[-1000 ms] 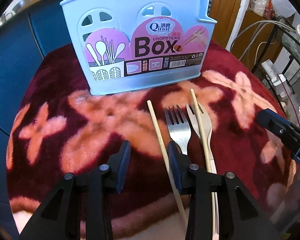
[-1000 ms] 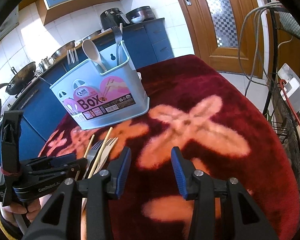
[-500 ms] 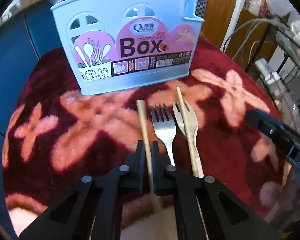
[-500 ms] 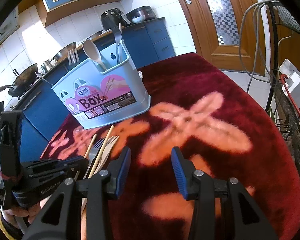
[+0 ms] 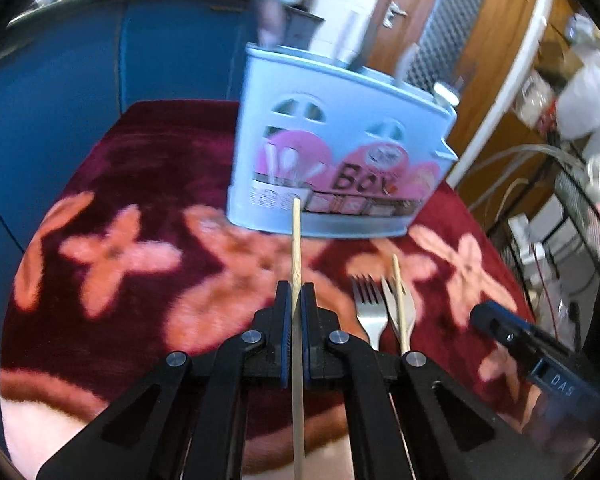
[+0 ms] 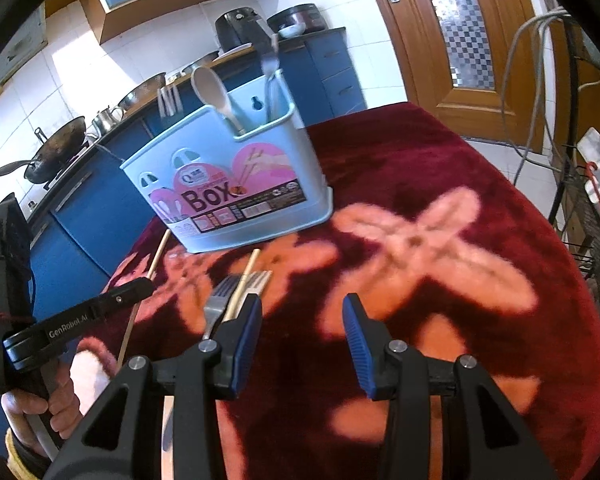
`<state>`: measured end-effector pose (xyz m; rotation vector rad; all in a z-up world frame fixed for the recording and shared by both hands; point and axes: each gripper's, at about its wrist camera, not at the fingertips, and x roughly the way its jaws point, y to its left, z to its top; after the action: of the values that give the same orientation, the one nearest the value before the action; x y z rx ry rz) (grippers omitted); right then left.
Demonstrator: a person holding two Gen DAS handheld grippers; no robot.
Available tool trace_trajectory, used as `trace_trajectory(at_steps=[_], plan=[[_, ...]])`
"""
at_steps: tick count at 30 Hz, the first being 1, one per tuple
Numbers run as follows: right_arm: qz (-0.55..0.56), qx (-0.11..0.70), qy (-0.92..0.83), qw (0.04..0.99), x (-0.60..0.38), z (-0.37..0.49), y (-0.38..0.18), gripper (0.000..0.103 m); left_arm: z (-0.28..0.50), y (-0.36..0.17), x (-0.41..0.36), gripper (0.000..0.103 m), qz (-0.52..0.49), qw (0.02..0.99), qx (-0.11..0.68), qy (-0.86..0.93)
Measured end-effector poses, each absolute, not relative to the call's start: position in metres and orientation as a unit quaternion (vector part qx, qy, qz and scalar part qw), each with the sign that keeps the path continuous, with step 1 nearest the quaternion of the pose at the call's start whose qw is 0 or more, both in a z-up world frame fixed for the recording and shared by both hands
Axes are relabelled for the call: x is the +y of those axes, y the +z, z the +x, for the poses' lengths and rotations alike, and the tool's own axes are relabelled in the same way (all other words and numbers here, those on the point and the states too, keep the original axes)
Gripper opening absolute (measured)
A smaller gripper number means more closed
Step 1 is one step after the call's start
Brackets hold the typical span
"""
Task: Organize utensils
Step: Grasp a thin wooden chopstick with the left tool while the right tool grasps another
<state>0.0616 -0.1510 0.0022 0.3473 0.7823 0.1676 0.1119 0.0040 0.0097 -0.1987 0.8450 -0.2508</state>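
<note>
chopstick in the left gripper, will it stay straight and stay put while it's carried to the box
The chopstick looks like stiff wood and shows no sag past the left gripper, so it should stay straight. Thin, smooth and pinched at one spot, it may pivot or slip. It probably weighs very little.

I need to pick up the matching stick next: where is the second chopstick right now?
The second chopstick lies on the red cloth, across the pale fork, right of the steel fork, in front of the blue box.

bright daylight, fisheye warp, motion blur
</note>
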Motion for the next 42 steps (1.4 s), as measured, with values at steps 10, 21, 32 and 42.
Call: trace_trajectory(at_steps=[10,21,32,42], plan=[[0.139,0.413,0.101,0.895,-0.109,0.100,0.002,0.045,0.123,-0.009,0.028,0.002,-0.125,0.890,0.429,-0.088],[0.118,0.446,0.088,0.883,-0.093,0.135,-0.013,0.022,0.132,-0.025,0.036,0.003,-0.144,0.868,0.463,-0.105],[0.140,0.433,0.113,0.883,-0.100,0.131,-0.002,0.008,0.150,-0.022,0.035,0.015,-0.142,0.845,0.501,-0.121],[0.138,0.417,0.131,0.889,-0.103,0.124,0.010,0.008,0.179,-0.019,0.014,0.018,-0.083,0.833,0.534,-0.120]])
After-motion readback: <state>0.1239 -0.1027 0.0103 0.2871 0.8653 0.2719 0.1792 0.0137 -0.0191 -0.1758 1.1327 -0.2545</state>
